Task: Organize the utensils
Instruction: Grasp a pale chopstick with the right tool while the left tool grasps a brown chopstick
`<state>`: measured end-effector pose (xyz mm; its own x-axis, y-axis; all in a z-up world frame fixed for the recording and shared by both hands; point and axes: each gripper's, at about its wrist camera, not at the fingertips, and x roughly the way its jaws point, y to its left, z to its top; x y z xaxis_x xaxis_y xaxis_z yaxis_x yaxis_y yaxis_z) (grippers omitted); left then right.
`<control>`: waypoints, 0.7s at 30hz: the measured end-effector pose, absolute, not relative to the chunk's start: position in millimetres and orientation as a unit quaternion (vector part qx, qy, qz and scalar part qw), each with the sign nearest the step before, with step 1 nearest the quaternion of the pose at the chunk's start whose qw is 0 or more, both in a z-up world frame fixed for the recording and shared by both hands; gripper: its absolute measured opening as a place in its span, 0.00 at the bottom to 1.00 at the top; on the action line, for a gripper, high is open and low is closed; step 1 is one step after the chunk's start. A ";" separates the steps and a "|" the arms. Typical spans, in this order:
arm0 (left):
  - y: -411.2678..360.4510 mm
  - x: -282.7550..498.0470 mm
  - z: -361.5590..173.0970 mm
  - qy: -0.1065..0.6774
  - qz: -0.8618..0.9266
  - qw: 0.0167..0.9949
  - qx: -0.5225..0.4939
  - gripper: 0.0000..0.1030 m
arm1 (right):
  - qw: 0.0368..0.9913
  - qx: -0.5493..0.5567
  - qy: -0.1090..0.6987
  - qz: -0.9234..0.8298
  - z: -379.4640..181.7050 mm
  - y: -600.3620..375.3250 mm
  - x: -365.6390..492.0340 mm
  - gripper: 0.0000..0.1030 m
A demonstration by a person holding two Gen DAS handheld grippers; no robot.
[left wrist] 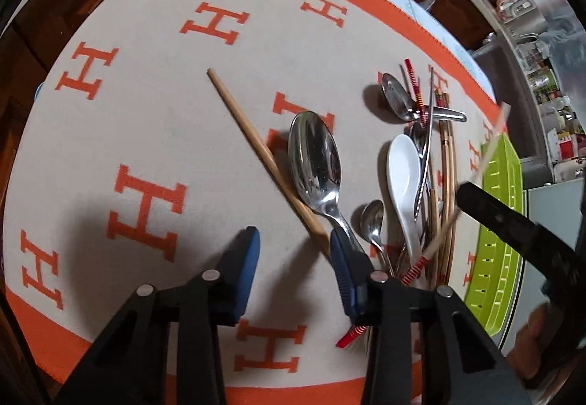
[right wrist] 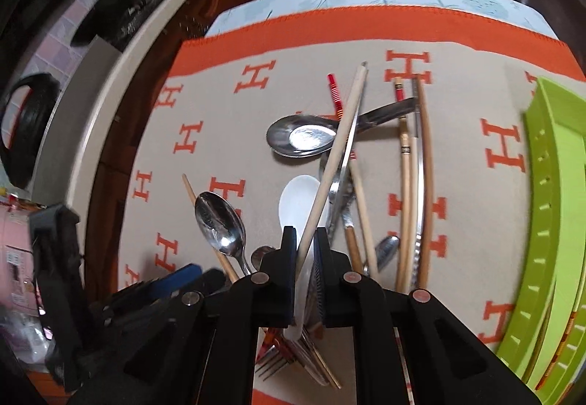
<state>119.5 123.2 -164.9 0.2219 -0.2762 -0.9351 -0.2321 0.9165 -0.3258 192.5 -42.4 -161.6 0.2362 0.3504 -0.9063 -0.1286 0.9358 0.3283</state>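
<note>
Right claw (right wrist: 304,251): clamped on a pale wooden chopstick (right wrist: 338,148), lifted clear of the pile and tilted up and away, probably so it can travel without dragging its neighbours. Left claw (left wrist: 295,251): jaws apart, low over the orange-and-beige H-patterned cloth (left wrist: 146,93) on the bench, right finger touching or just above the handle of the large steel tablespoon (left wrist: 315,159); contact not certain. Second plain wooden chopstick (left wrist: 263,152): flat on the cloth, just beside that spoon. Remaining pile: white ceramic soup spoon (left wrist: 404,178), small steel teaspoon (left wrist: 371,218), steel ladle-type spoon (left wrist: 397,95), red-striped chopstick (left wrist: 415,93), further chopsticks and forks, overlapping and unsorted. Lime-green slotted plastic tray (right wrist: 549,185): to the right, apart from the pile, the likely destination. Sorting judged barely under way.
</note>
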 end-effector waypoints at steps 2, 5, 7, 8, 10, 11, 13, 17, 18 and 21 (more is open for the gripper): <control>119.1 123.3 -165.2 0.629 -0.001 0.752 -0.196 0.29 | 0.787 0.100 0.590 0.153 -156.0 -53.0 187.6 0.09; 112.6 126.7 -166.0 0.636 0.009 0.750 -0.184 0.28 | 0.791 0.109 0.582 0.154 -151.3 -65.6 180.4 0.09; 104.7 130.7 -167.4 0.643 0.008 0.746 -0.173 0.28 | 0.793 0.114 0.579 0.155 -150.5 -70.6 176.9 0.09; 100.7 132.3 -166.7 0.645 0.011 0.746 -0.165 0.28 | 0.793 0.118 0.577 0.156 -149.9 -74.3 174.5 0.09; 89.1 135.4 -166.7 0.647 0.017 0.749 -0.143 0.29 | 0.793 0.124 0.575 0.158 -150.8 -80.2 172.4 0.09; 83.6 137.1 -166.7 0.647 0.018 0.751 -0.135 0.29 | 0.793 0.130 0.574 0.160 -151.0 -83.6 171.2 0.09; 75.2 139.3 -166.4 0.645 0.023 0.755 -0.119 0.29 | 0.792 0.138 0.573 0.161 -153.8 -83.5 171.1 0.09; 64.3 138.7 -166.6 0.631 0.031 0.769 -0.097 0.16 | 0.791 0.156 0.569 0.162 -155.5 -92.6 168.7 0.09; 64.6 138.1 -166.3 0.628 0.025 0.770 -0.109 0.14 | 0.790 0.161 0.568 0.163 -155.8 -95.4 168.6 0.09; 71.5 136.0 -168.1 0.629 -0.005 0.763 -0.151 0.11 | 0.785 0.187 0.567 0.167 -157.9 -107.1 168.2 0.09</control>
